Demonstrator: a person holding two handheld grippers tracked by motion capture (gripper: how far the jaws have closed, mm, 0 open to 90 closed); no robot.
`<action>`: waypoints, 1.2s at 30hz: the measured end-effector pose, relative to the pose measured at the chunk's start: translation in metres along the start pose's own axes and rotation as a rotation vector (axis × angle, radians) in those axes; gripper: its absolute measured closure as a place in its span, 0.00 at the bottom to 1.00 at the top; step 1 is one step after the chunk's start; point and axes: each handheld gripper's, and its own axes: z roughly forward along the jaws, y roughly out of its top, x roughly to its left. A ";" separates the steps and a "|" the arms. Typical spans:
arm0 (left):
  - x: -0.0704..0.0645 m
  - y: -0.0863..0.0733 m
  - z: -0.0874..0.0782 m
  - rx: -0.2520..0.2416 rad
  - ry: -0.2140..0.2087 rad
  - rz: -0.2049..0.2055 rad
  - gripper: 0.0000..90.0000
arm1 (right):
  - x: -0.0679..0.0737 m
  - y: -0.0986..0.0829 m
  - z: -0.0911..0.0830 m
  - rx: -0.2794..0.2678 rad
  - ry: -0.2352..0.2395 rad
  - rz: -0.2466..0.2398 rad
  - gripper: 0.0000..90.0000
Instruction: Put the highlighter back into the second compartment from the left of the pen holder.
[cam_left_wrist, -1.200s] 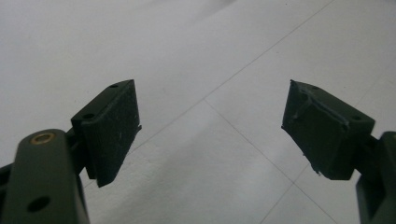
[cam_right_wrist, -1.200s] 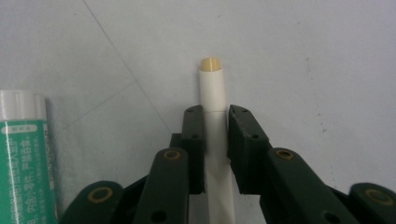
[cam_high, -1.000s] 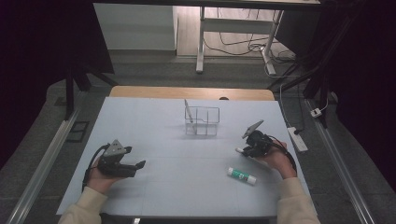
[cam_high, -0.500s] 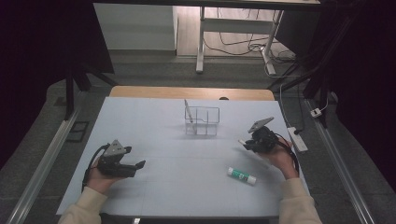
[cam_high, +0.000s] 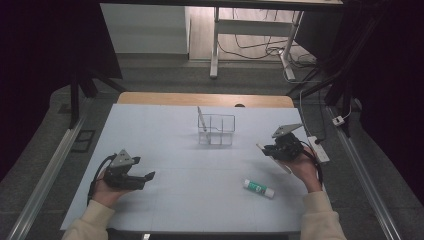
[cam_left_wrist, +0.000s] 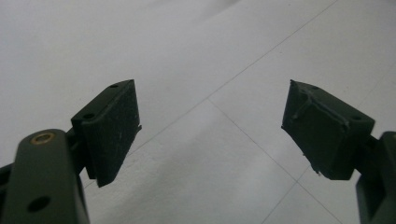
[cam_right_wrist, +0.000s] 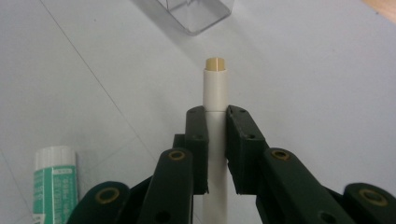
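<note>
Right of centre in the high view: right gripper (cam_high: 270, 148) clenched on a white stick (cam_right_wrist: 215, 98), end poking past the jaws toward the clear organizer (cam_high: 218, 129) at mid-frame, likely for dropping in. Glue stick (cam_high: 259, 188) lying loose lower right. Lower left: left gripper (cam_high: 145, 177) gaping, empty, parked aside.

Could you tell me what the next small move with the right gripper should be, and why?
Probably carry the white stick toward the clear holder and line it up over a compartment. The right gripper is shut on the stick, the holder stands farther up the table, and it already holds one upright item. The left gripper is open, holding nothing.
</note>
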 end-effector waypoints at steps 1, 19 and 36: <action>0.000 0.000 0.000 0.000 0.000 0.000 0.21 | 0.000 0.001 -0.001 -0.007 -0.002 -0.002 0.87; 0.001 0.000 -0.001 -0.002 -0.002 -0.003 0.21 | 0.003 0.006 -0.017 -0.131 -0.025 0.033 0.87; 0.000 0.000 -0.001 -0.003 -0.001 -0.002 0.21 | 0.003 0.008 -0.022 -0.228 -0.040 0.075 0.87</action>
